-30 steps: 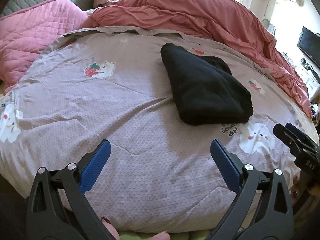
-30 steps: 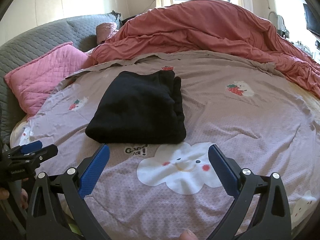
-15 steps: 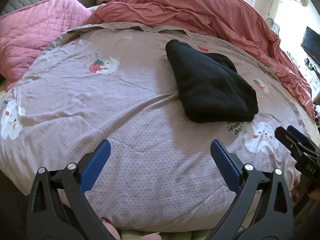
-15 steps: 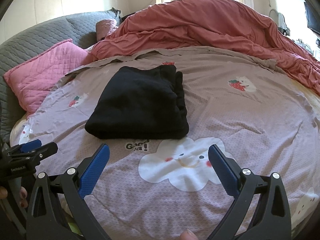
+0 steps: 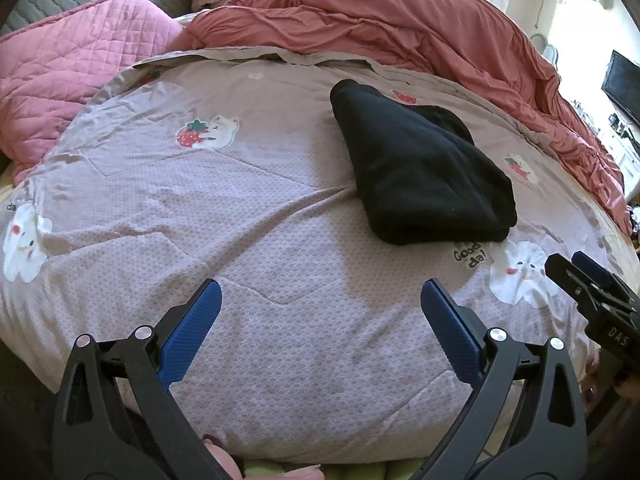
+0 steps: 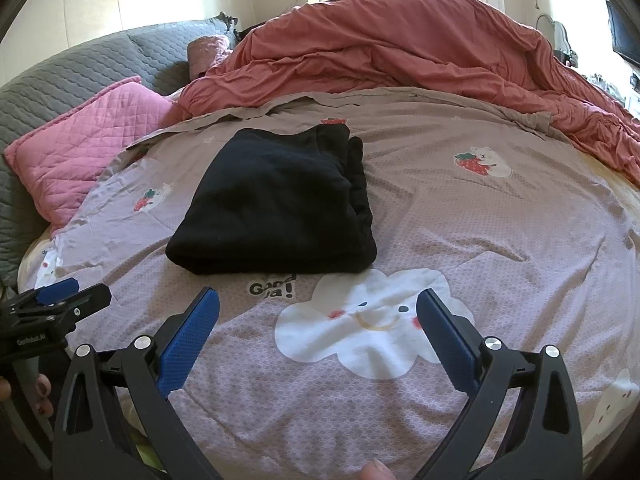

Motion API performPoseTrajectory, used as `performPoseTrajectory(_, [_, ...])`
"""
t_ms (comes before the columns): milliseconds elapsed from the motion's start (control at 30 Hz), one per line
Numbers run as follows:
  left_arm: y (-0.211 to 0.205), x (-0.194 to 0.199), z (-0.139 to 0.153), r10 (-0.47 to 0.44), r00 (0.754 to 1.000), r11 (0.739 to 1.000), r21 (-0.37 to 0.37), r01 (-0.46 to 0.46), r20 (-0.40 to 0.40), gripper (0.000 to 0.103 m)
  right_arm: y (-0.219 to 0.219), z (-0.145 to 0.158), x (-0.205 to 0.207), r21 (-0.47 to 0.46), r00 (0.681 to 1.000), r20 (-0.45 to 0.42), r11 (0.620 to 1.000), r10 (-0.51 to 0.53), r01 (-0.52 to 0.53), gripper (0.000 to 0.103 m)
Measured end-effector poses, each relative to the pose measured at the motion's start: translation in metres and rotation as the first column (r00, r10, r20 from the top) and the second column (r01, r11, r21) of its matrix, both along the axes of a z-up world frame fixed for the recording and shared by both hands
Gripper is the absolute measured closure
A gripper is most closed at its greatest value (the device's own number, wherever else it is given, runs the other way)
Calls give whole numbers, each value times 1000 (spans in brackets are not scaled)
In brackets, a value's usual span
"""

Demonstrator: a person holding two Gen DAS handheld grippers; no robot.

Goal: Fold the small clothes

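A black garment point(image 5: 420, 168) lies folded in a thick rectangle on the mauve printed bedspread point(image 5: 200, 220); it also shows in the right wrist view point(image 6: 276, 204). My left gripper point(image 5: 320, 296) is open and empty, near the bed's front edge, well short of the garment. My right gripper point(image 6: 318, 304) is open and empty, just in front of the garment's near edge. The right gripper also shows at the right edge of the left wrist view point(image 5: 588, 284), and the left gripper at the left edge of the right wrist view point(image 6: 60, 304).
A rumpled salmon-red duvet point(image 5: 400, 28) is heaped along the back and right of the bed. A pink quilted pillow point(image 6: 88, 140) lies at the left against a grey quilted headboard point(image 6: 60, 76). A dark screen point(image 5: 624, 80) stands at the far right.
Both grippers have pulled back slightly from the garment and stay open. The garment has not moved.
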State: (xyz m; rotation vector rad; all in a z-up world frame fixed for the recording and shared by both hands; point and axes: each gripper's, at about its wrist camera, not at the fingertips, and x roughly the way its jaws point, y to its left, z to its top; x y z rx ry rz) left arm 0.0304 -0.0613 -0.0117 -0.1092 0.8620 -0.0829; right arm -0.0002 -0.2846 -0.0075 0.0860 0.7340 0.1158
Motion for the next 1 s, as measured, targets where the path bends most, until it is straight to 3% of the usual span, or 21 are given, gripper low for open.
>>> performPoseTrajectory(1000, [4,1,-1,8,1000,1000,11,-8,-6,10,5,-1,0,0,1000,-9,1000,4,-4,5])
